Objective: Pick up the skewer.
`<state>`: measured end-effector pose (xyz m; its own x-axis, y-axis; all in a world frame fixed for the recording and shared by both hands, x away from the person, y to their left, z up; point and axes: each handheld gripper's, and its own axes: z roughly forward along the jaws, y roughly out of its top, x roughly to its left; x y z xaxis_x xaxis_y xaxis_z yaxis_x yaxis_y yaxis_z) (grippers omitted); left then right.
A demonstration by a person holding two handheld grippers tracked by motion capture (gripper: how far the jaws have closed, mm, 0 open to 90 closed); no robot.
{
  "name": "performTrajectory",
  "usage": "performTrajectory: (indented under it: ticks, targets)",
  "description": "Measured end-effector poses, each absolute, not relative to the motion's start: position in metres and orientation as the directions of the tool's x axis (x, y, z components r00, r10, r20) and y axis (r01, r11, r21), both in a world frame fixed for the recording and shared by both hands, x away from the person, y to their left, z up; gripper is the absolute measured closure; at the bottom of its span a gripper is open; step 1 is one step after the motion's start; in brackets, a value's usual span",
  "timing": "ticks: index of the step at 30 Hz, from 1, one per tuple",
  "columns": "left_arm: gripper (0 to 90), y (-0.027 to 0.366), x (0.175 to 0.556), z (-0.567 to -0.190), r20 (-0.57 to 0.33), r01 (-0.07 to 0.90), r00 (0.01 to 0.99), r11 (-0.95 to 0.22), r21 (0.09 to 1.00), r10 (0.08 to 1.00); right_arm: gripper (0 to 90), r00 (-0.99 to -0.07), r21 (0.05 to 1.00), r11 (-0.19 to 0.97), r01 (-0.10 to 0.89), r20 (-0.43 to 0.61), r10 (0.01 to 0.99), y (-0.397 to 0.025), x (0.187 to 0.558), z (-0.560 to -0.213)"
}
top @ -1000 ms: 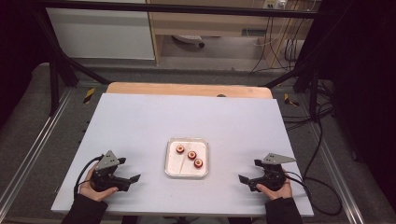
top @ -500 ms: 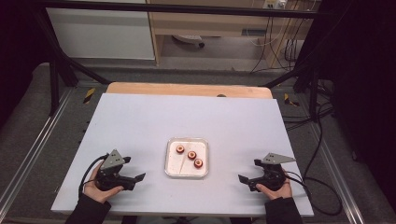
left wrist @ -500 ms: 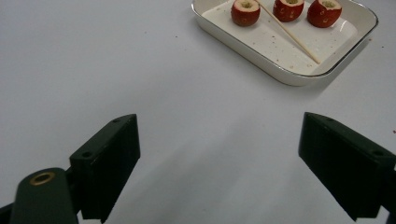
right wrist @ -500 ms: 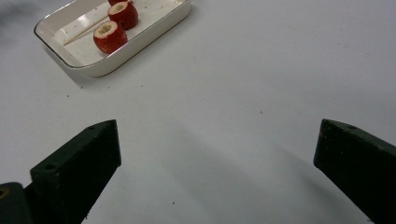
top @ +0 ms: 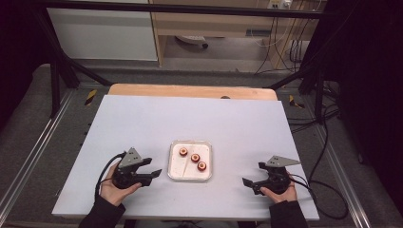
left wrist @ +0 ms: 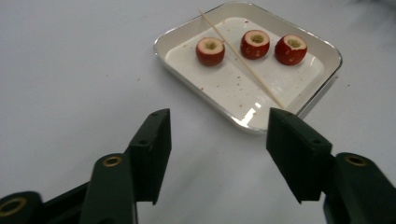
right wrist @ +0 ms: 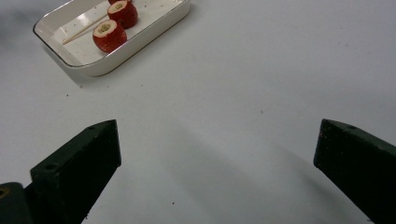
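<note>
A white rectangular tray (top: 190, 142) sits on the table's near middle, holding three red cored fruit pieces (top: 195, 157) in a diagonal row and a thin wooden skewer (left wrist: 243, 60). In the left gripper view the pieces (left wrist: 255, 44) lie at the tray's (left wrist: 219, 81) far side, beyond the skewer. My left gripper (top: 153, 169) rests in a hand just left of the tray, open (left wrist: 217, 121), its jaws pointing at the tray's near corner. My right gripper (top: 252, 174) is held right of the tray, open wide (right wrist: 218, 128) over bare table. Two fruit pieces (right wrist: 109, 35) and the tray (right wrist: 140, 46) show at that view's upper left.
The pale table top (top: 190, 114) stretches beyond the tray to a wooden strip (top: 190, 90) at its far edge. Black frame poles (top: 57, 71) and metal rails (top: 33, 152) flank the table. Cables (top: 323, 156) trail off the right side.
The left gripper has slid to the right, closer to the tray. The right gripper has stayed in place.
</note>
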<state>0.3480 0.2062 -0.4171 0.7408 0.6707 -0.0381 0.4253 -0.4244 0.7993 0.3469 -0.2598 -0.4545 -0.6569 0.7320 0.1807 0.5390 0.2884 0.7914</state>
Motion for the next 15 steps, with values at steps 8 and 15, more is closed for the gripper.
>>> performTrajectory:
  ticks: [8, 15]
  targets:
    - [60.6, 0.175, 0.353, -0.415, -0.04, 0.421, 0.761, -0.446, 0.79, 0.648, 1.2, -0.657, 0.79, 0.289, 0.541, 0.182, 0.732, -0.26, 0.347, -0.454]
    - [75.1, 0.152, 0.359, -0.419, -0.057, 0.434, 0.773, -0.461, 0.774, 0.632, 1.2, -0.657, 0.79, 0.288, 0.541, 0.182, 0.732, -0.26, 0.347, -0.454]
